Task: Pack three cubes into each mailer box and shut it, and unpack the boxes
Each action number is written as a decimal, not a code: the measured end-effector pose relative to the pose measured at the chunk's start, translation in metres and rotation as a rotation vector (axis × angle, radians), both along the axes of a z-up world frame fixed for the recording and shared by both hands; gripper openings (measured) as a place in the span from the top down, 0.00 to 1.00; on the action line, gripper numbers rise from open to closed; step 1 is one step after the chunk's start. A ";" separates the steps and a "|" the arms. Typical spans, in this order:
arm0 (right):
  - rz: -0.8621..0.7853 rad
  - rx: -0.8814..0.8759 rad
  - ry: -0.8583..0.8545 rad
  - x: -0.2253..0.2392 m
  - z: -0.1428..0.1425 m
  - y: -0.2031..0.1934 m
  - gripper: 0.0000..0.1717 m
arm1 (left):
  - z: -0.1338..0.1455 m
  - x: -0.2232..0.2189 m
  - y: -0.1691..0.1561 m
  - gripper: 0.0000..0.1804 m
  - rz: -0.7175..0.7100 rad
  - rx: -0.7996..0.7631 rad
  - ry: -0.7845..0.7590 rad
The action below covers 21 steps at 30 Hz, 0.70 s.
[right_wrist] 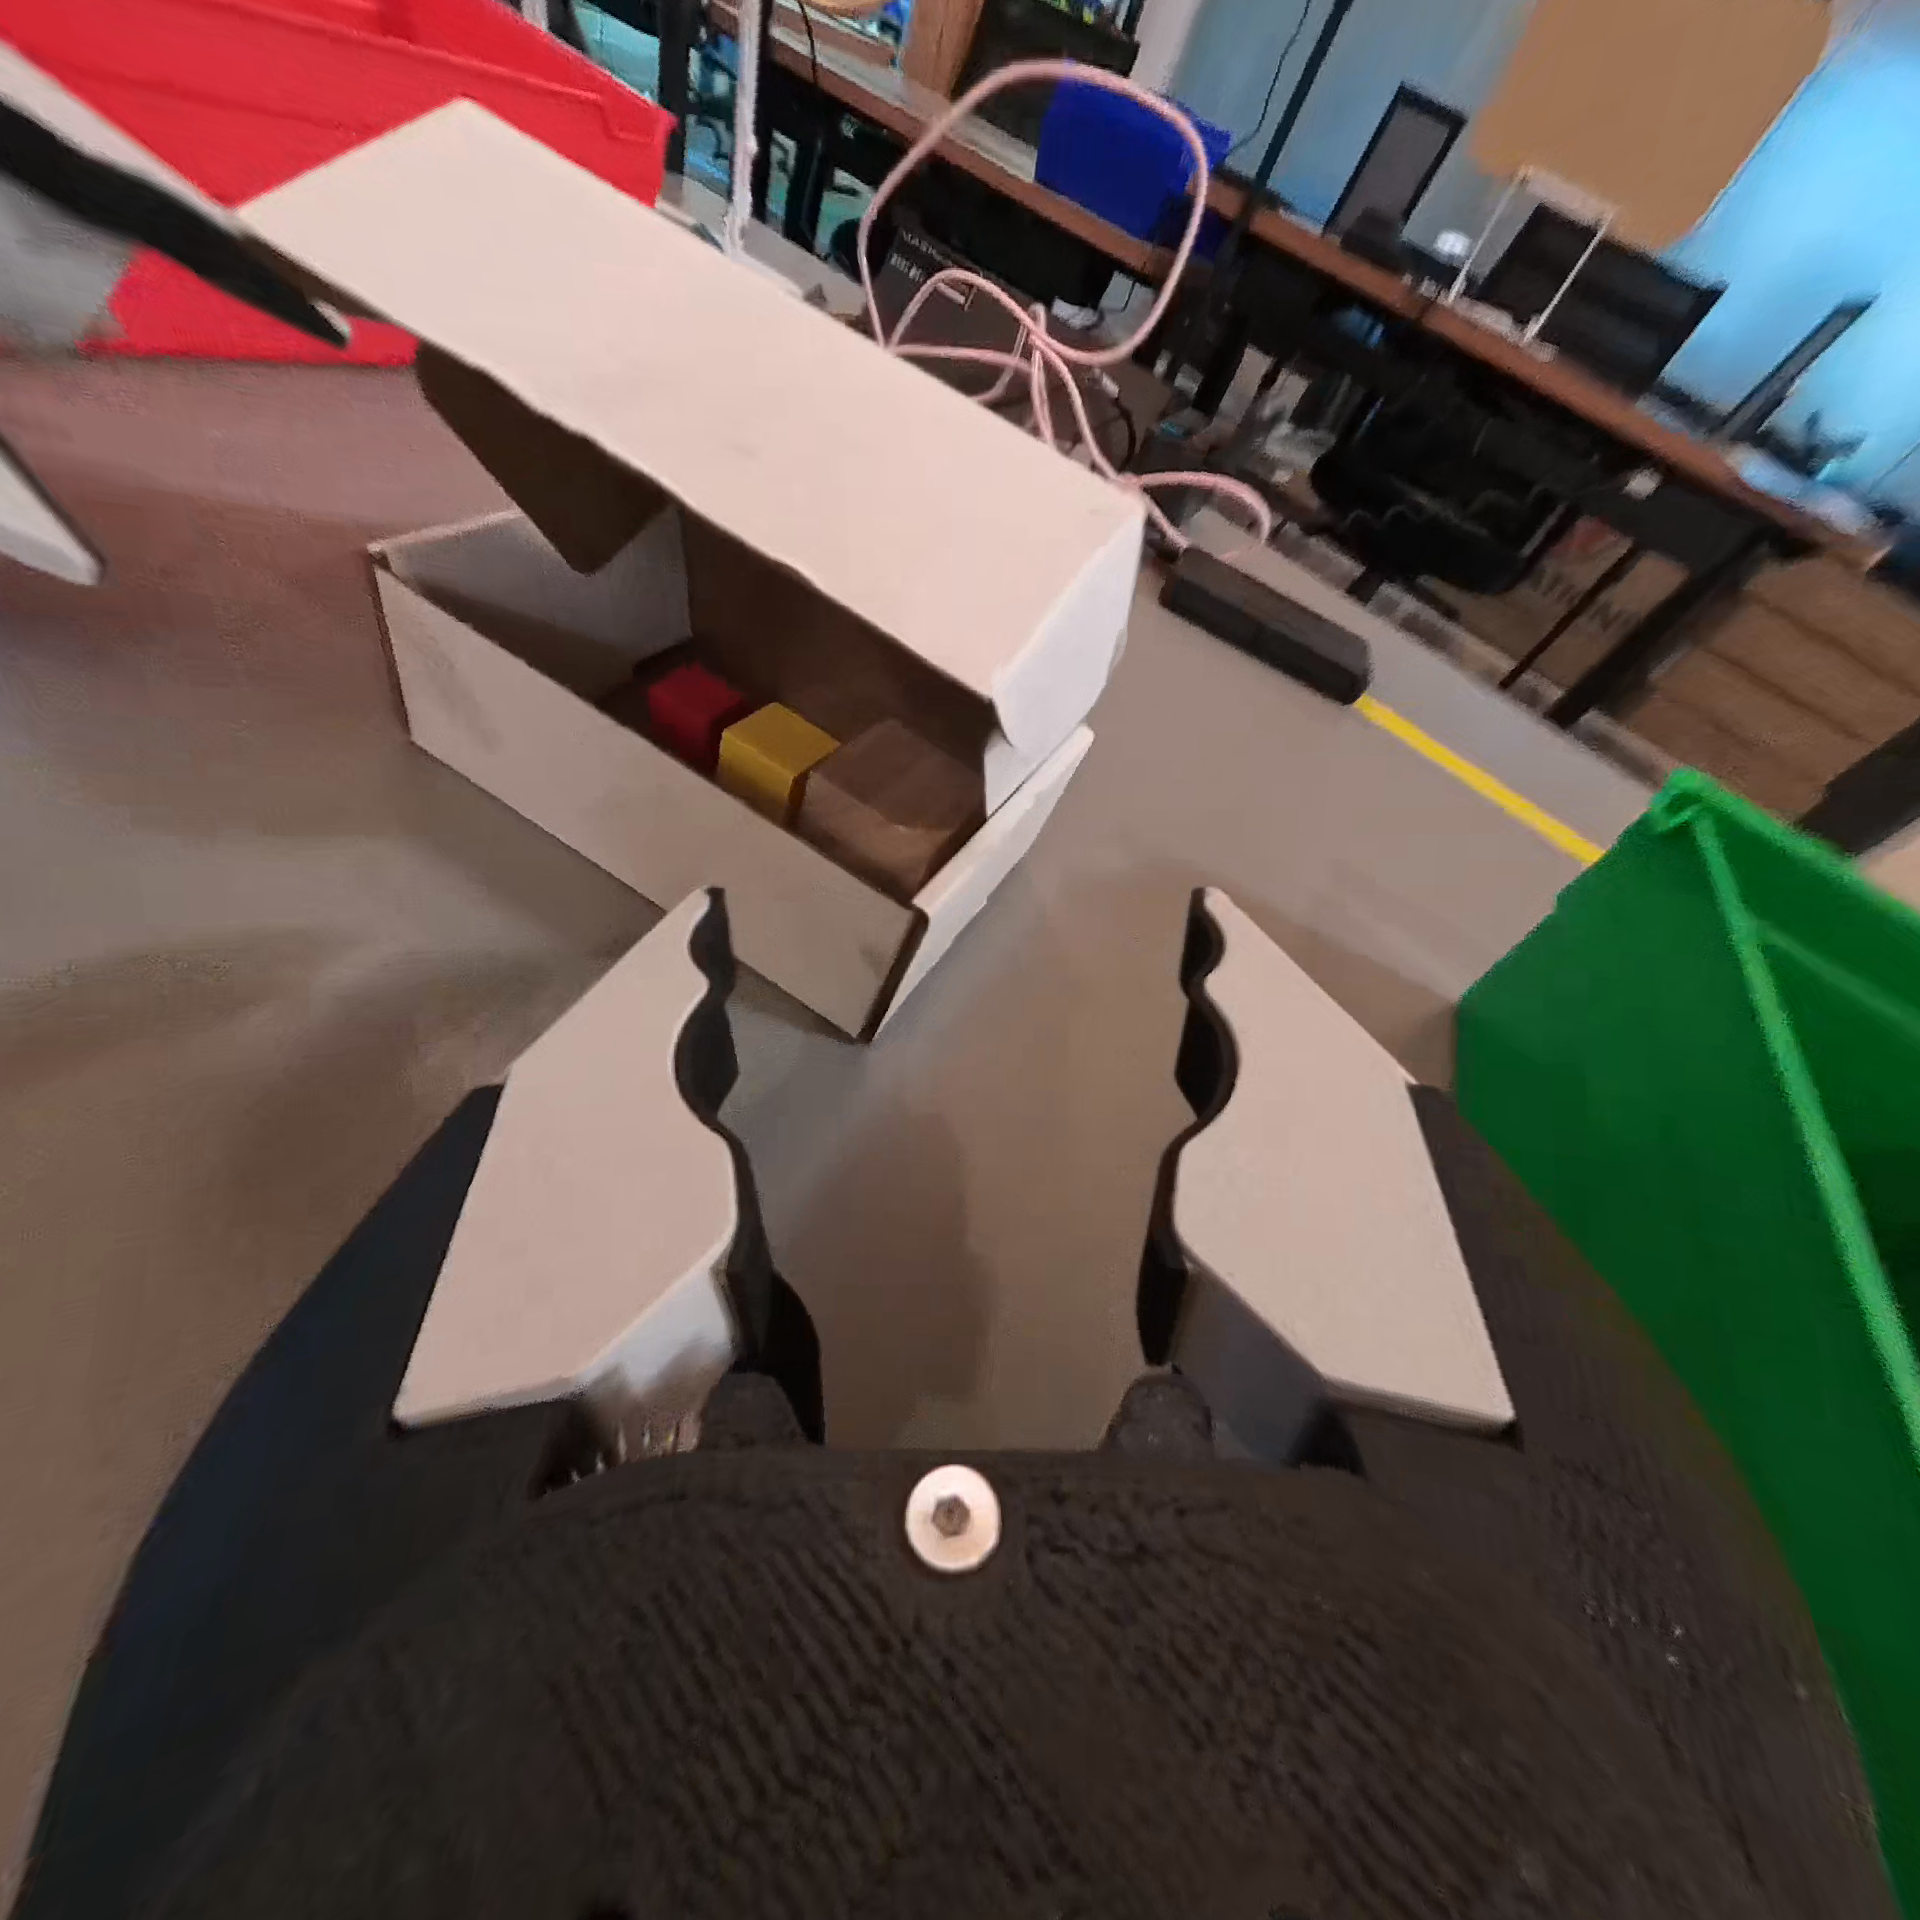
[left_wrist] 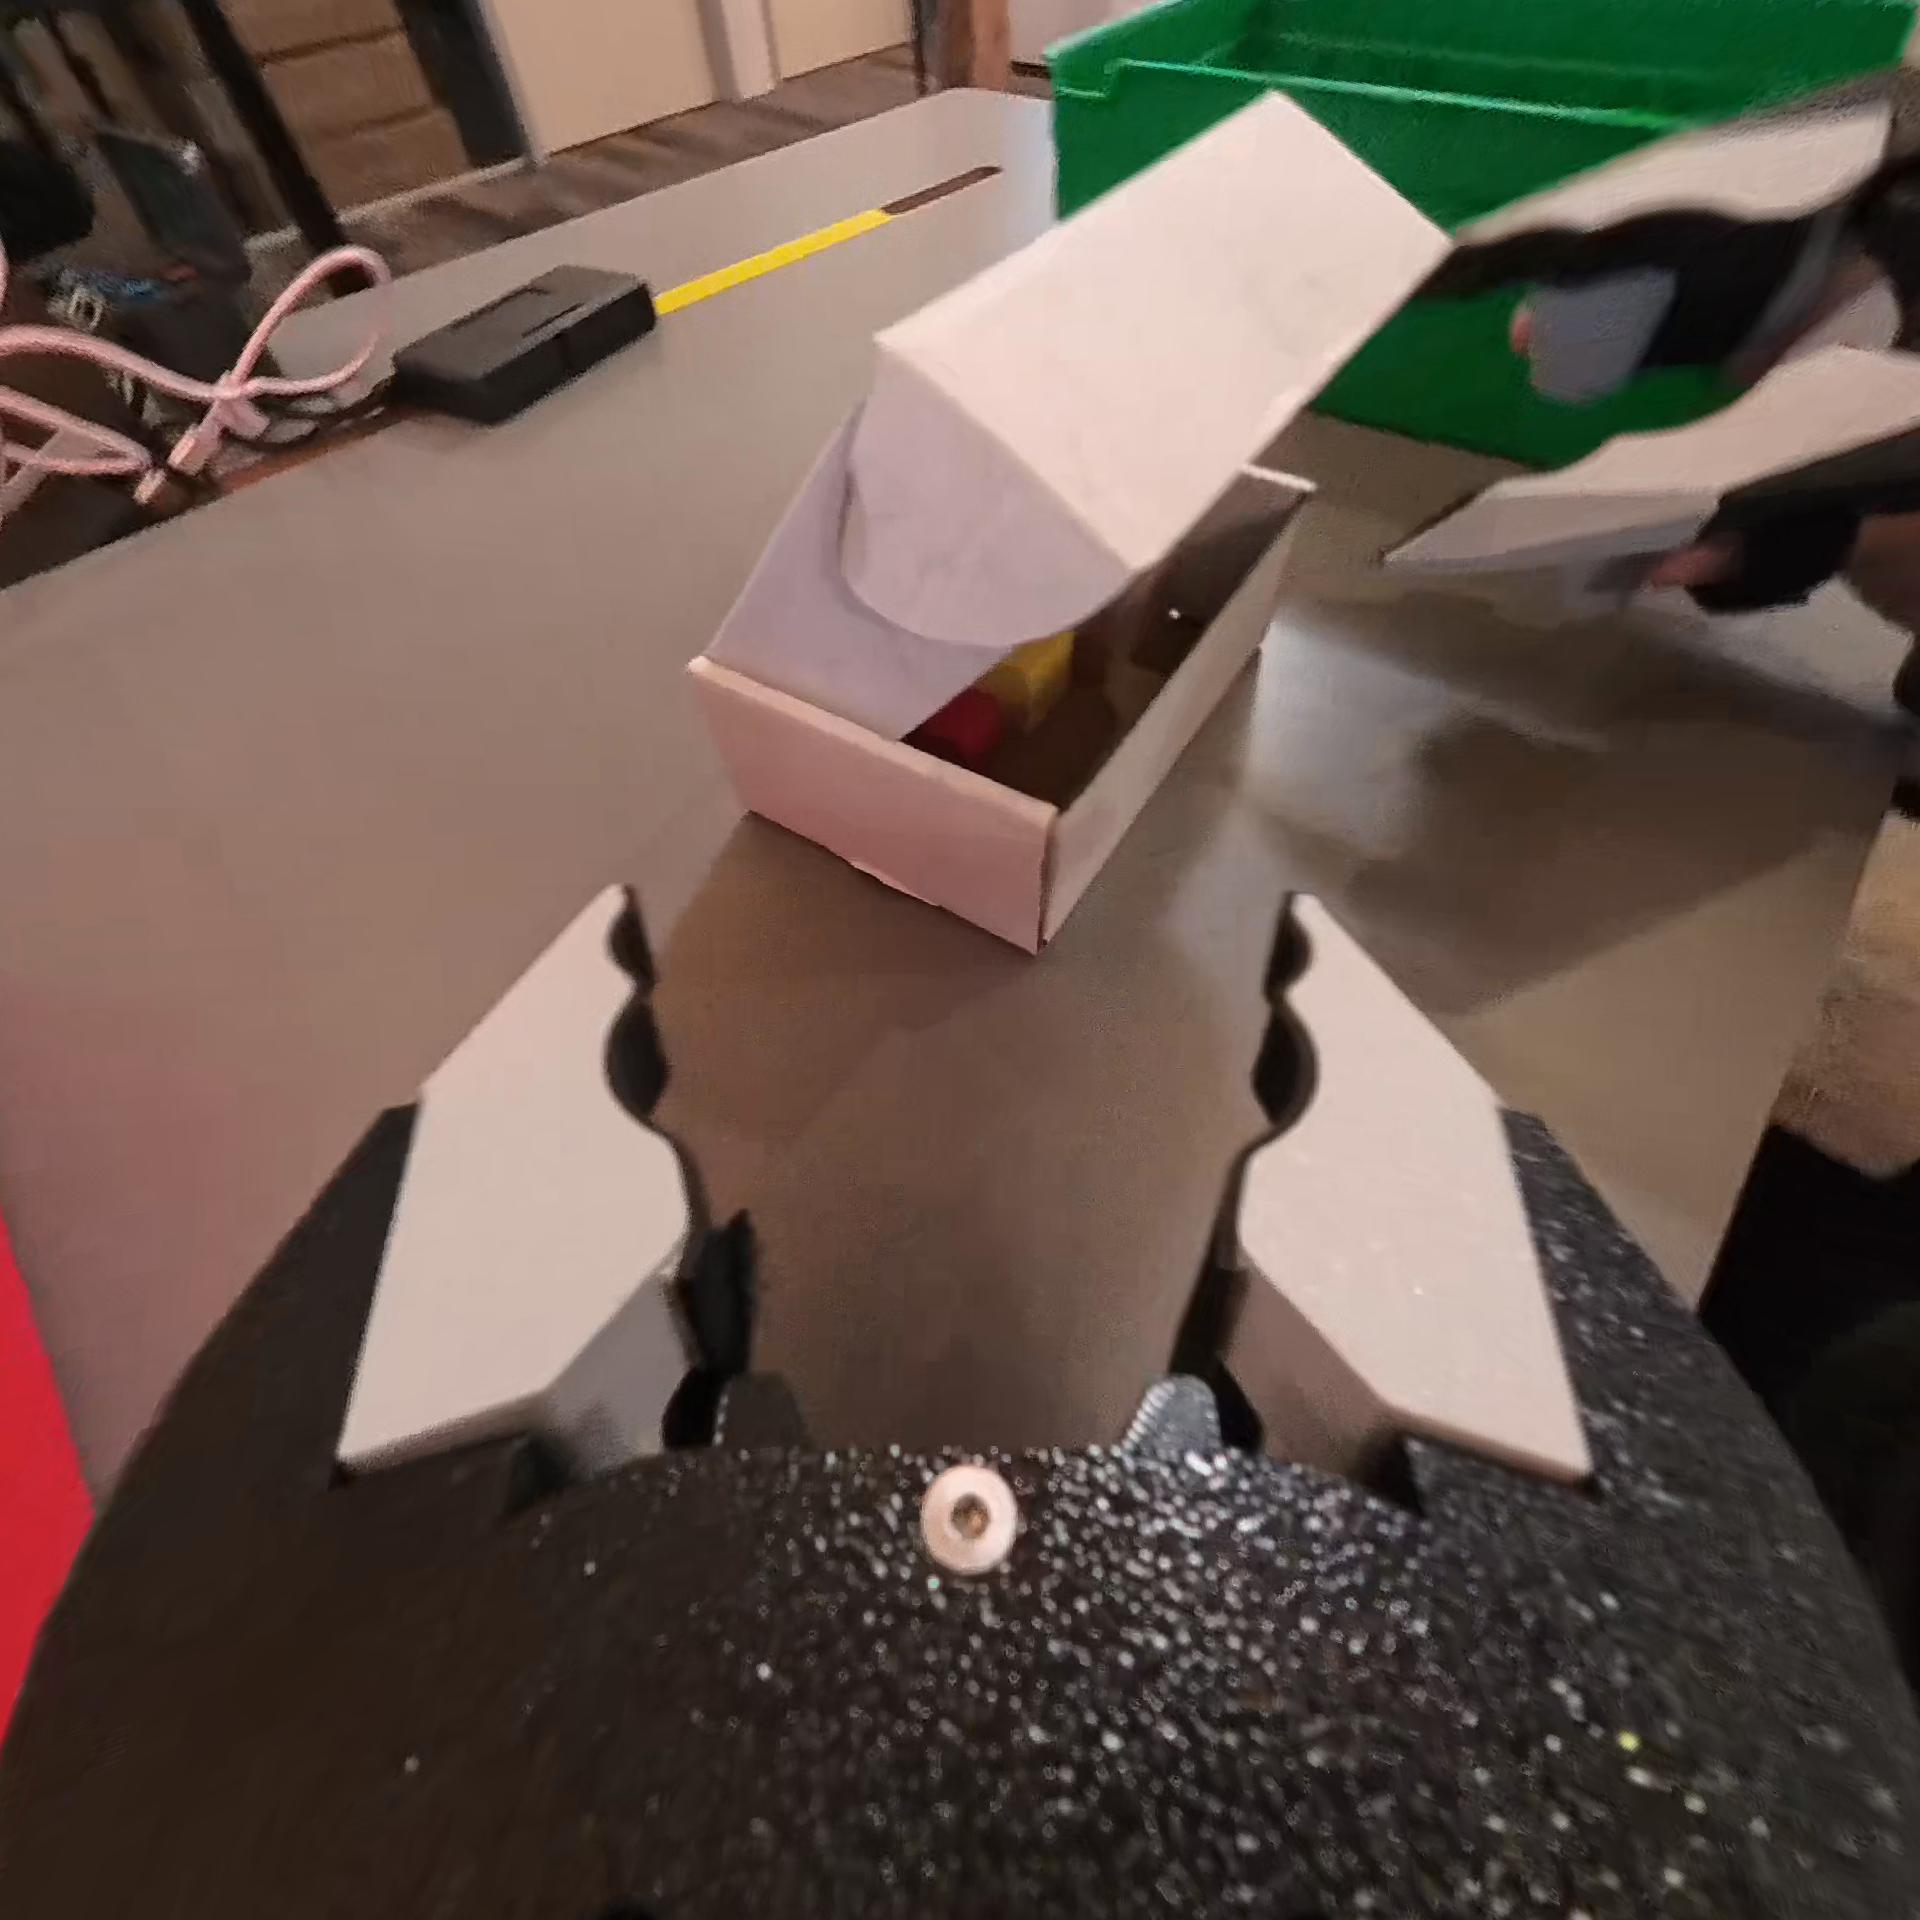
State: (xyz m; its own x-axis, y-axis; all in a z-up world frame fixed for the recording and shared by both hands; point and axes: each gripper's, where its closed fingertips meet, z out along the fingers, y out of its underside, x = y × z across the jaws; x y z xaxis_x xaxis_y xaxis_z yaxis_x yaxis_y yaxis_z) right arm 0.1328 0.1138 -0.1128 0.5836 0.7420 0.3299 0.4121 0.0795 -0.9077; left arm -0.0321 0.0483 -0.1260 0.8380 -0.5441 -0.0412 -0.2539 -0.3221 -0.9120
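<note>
My left gripper and right gripper sat nearest, jaws spread and pinching nothing. Mid-frame on the counter stood the white mailer box, lid half raised, holding a red cube, a yellow cube and a brown cube. I judged it packed; next I needed to press the lid down. A green bin stood lower right.

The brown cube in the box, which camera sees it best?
The right wrist view: the brown cube sits plainly beside the yellow cube in the mailer box. In the left wrist view the lid flap hides it.
</note>
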 end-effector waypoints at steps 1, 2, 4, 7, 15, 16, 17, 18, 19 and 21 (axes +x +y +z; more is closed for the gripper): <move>0.008 0.070 -0.032 -0.002 0.005 -0.003 0.46 | -0.003 0.002 -0.001 0.30 -0.034 0.018 0.046; 0.021 0.157 -0.072 -0.006 0.012 -0.006 0.42 | -0.007 0.003 -0.001 0.25 -0.064 0.035 0.109; 0.070 0.328 -0.173 -0.021 0.022 -0.016 0.34 | -0.012 0.005 0.005 0.20 -0.096 0.076 0.226; 0.163 0.485 -0.324 -0.046 0.027 -0.030 0.29 | 0.003 0.020 0.015 0.17 -0.165 0.218 0.306; 0.401 0.302 -0.463 -0.078 0.037 -0.031 0.26 | 0.032 0.064 0.021 0.20 -0.373 0.349 0.440; 0.407 0.239 -0.515 -0.076 0.026 -0.026 0.25 | 0.024 0.065 0.021 0.21 -0.394 0.312 0.469; 0.411 0.183 -0.560 -0.073 0.015 -0.024 0.25 | 0.017 0.066 0.021 0.22 -0.406 0.290 0.499; 0.427 0.128 -0.598 -0.070 0.003 -0.025 0.26 | 0.009 0.065 0.020 0.24 -0.420 0.264 0.527; 0.443 0.080 -0.629 -0.067 -0.009 -0.029 0.28 | 0.001 0.065 0.016 0.28 -0.438 0.234 0.547; 0.466 0.024 -0.677 -0.061 -0.030 -0.036 0.31 | -0.017 0.064 0.008 0.34 -0.471 0.165 0.561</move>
